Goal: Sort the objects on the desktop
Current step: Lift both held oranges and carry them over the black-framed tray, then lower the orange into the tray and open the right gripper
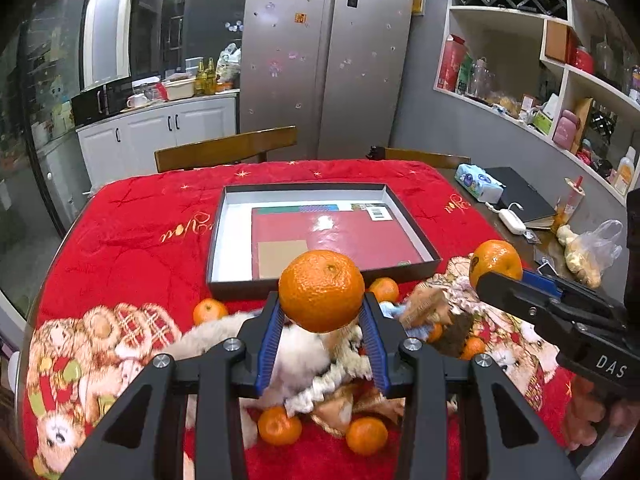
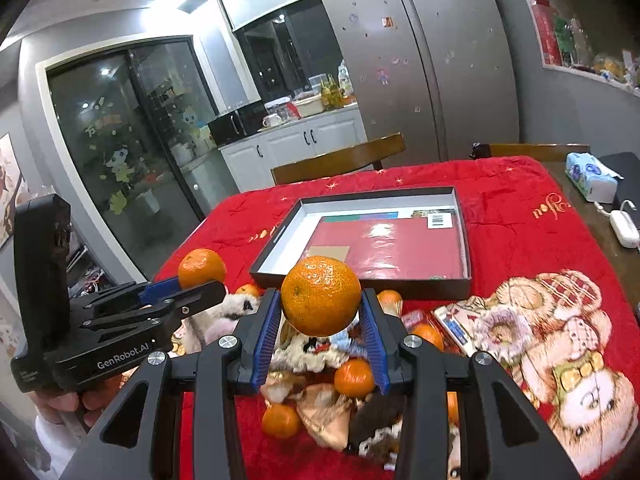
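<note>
Round, dimpled tangerine (image 1: pixel 321 290) — ribbed left gripper (image 1: pixel 322 312) pads

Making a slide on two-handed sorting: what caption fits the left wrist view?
Left gripper and right gripper each hold a mandarin above the red cloth, facing the open box.

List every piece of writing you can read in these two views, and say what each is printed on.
"DAS": side of the right gripper.
"GenRobot.AI": side of the left gripper.
"You": gold embroidery on the red tablecloth.
Barcode label in the tray: too small to read.
Fridge stickers, shelf packages: too blurred.
</note>
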{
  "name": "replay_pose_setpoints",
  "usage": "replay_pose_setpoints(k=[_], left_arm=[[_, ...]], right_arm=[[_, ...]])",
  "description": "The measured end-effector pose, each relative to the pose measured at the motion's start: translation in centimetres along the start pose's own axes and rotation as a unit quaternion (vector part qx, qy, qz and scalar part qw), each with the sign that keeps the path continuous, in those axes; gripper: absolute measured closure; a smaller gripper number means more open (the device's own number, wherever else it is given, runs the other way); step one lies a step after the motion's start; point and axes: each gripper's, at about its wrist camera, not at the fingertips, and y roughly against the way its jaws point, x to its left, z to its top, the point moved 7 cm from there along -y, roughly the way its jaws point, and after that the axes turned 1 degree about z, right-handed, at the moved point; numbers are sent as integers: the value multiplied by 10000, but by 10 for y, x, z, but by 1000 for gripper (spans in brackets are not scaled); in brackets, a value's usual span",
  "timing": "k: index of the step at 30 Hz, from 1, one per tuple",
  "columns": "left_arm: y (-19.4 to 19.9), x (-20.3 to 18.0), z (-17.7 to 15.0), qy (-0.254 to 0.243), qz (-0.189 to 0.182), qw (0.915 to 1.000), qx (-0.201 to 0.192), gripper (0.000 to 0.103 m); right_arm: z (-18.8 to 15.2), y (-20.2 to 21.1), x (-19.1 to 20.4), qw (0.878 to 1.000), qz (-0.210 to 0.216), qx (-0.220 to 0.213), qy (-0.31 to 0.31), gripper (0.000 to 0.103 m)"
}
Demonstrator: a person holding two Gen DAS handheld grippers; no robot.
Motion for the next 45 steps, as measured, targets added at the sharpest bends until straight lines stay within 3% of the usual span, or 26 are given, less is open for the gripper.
replay_pose_setpoints(k=[4, 12, 20, 25, 31, 45], left_arm=[[-20, 5, 21, -93, -42, 9999, 65, 63], [-59, 17, 69, -279, -127, 9994, 127, 63], [-121, 25, 95, -384, -170, 9979, 490, 63], [-162, 30, 98, -283, -274, 9966, 721, 63], [-210, 42, 100, -168, -141, 9929, 1170, 63], [-269, 49, 80, -185, -118, 9866, 1618, 63]], right_arm=[[16, -16, -8, 9995, 238, 100, -177, 64], [51, -46, -32, 9990, 158, 152, -387, 64], [78, -86, -45, 9994, -1, 320, -103, 64], [83, -117, -55, 9985, -119, 531, 54, 64], [88, -153, -72, 9964, -256, 783, 202, 64], [62, -223, -98, 9851, -549, 1583, 395, 64]])
